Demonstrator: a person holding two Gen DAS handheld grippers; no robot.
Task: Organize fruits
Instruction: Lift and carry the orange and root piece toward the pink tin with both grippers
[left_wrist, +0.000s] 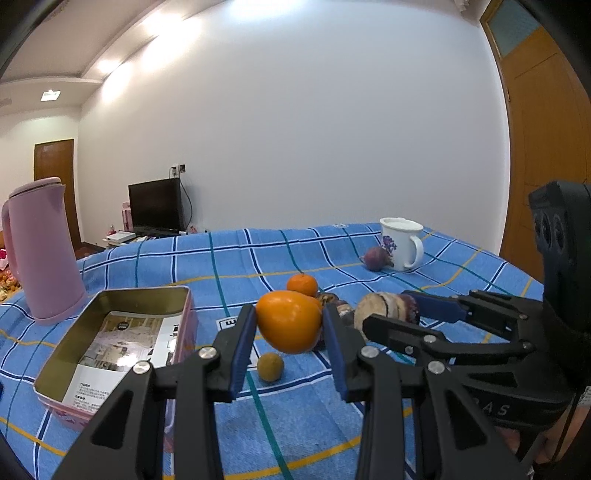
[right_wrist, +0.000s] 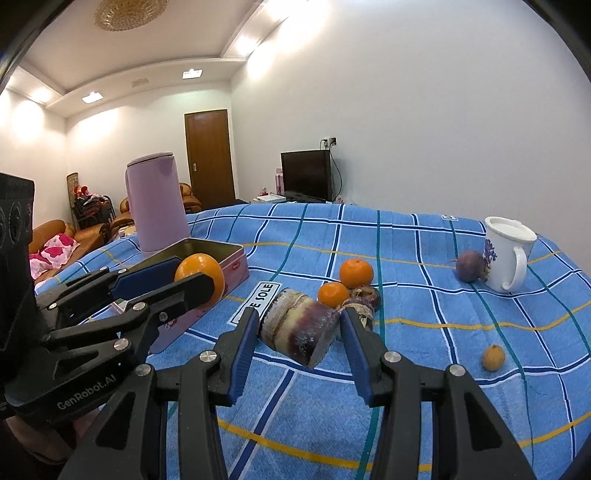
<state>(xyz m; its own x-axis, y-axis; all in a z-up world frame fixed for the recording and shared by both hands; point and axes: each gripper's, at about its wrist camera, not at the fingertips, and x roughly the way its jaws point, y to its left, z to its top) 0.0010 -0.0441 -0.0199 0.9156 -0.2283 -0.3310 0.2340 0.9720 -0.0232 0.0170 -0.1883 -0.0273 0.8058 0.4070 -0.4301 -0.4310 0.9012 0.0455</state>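
Left gripper (left_wrist: 290, 325) is clamped on a large orange fruit (left_wrist: 289, 320), blue pads pressed on both its sides; the fruit is held clear of the cloth, just beside the open tin box (left_wrist: 110, 295). In the right wrist view the same fruit (right_wrist: 200, 275) is seen against the tin's near wall (right_wrist: 232, 266).

Right gripper (right_wrist: 299, 332) is closed on a cut purple-and-cream stalk piece (right_wrist: 299, 330), pads touching both ends; the piece is lifted slightly off the cloth.

Blue checked tablecloth (left_wrist: 295, 251) carries everything. Tin box sits toward the left edge, lined with printed paper. A pink jug (left_wrist: 40, 247) stands behind it near the far-left corner.

Mid-cloth: two small oranges (right_wrist: 356, 272), (right_wrist: 333, 294) are grouped together, dark brownish pieces (right_wrist: 364, 295) touching them. A small yellow-brown fruit (right_wrist: 493, 357) lies alone toward the near right side.

Far-right corner: a white flowered mug (right_wrist: 508, 253), with a purple round fruit (right_wrist: 470, 266) touching its left side.
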